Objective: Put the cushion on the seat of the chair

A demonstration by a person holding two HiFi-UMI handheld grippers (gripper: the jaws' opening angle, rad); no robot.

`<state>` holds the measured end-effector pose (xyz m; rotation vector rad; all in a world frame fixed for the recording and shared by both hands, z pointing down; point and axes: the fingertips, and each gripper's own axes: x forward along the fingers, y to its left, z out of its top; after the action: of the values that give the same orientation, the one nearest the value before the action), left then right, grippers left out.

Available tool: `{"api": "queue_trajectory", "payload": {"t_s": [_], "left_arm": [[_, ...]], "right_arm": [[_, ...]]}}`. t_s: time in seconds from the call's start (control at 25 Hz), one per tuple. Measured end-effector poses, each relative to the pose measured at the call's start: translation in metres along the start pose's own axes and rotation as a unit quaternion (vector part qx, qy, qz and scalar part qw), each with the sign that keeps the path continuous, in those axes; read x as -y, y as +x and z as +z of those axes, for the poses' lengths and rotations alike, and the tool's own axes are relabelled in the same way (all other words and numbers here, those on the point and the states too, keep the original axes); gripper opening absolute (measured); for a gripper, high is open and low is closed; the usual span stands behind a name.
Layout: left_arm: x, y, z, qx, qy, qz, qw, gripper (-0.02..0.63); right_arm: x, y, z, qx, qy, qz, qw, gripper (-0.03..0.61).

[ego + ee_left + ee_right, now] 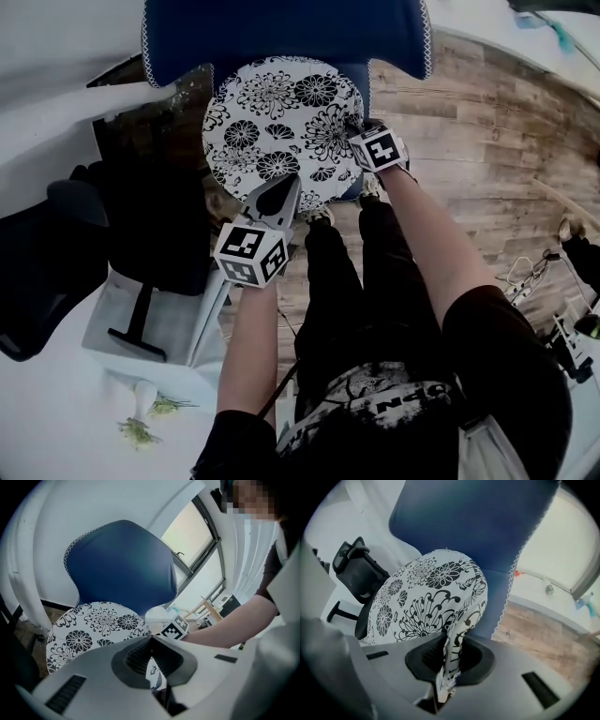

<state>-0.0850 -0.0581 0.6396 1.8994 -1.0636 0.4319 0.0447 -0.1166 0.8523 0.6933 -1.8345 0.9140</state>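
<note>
The left gripper [289, 187] is clamped on the near rim of the cushion [281, 122]; its own view shows a strip of the flowered fabric nipped between the closed jaws [154, 677]. The right gripper [352, 127] is likewise closed on the cushion's right-hand edge, and there the cloth stands up in a pinched fold that runs down between the pads [449, 663]. Both bare forearms reach forward and down from the person's body, the left forearm [251, 347] nearly straight, the right forearm [427, 239] stretched farther toward the backrest [281, 28]. The right gripper is tipped steeply downward, the left one less so. The round black-and-white cushion [419, 604] sits over the seat [360, 84] of the blue chair [122, 564], its far edge just at the foot of the backrest; whether it lies fully flat on the seat cannot be told. The person's legs in dark trousers [342, 272] stand just in front of the chair. A black office chair [56, 253] stands to the left, near a white surface with a few green sprigs [141, 427]. Wooden floor [487, 122] spreads to the right, and a window [187, 531] shows behind the backrest.
</note>
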Motion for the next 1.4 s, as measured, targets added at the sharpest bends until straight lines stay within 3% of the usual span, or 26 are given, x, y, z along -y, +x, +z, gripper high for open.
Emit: {"api": "queue_trajectory", "payload": {"t_s": [0.16,0.48,0.72,1.12,1.24,1.4], "left_arm": [[0.004,-0.001,-0.001,0.008,0.010,0.006,0.9999,0.014],[0.027,-0.005,0.016,0.022,0.025,0.013,0.9994,0.014],[0.043,-0.008,0.022,0.026,0.039,0.015,0.9988,0.014],[0.078,-0.017,0.048,0.041,0.071,0.014,0.9966,0.014],[0.087,-0.028,0.064,0.053,0.084,0.014,0.9950,0.014],[0.093,-0.047,0.090,0.073,0.102,0.015,0.9920,0.014]], "right_arm": [[-0.004,-0.001,0.003,0.016,0.015,0.015,1.000,0.042],[0.017,-0.026,-0.012,0.011,0.031,-0.014,0.999,0.227],[0.020,-0.044,-0.004,0.022,0.026,-0.007,0.999,0.244],[-0.014,-0.103,0.031,0.076,-0.030,0.044,0.996,0.240],[-0.027,-0.133,0.049,0.114,-0.037,0.061,0.991,0.114],[-0.047,-0.179,0.081,0.160,-0.051,0.080,0.983,0.031]]}}
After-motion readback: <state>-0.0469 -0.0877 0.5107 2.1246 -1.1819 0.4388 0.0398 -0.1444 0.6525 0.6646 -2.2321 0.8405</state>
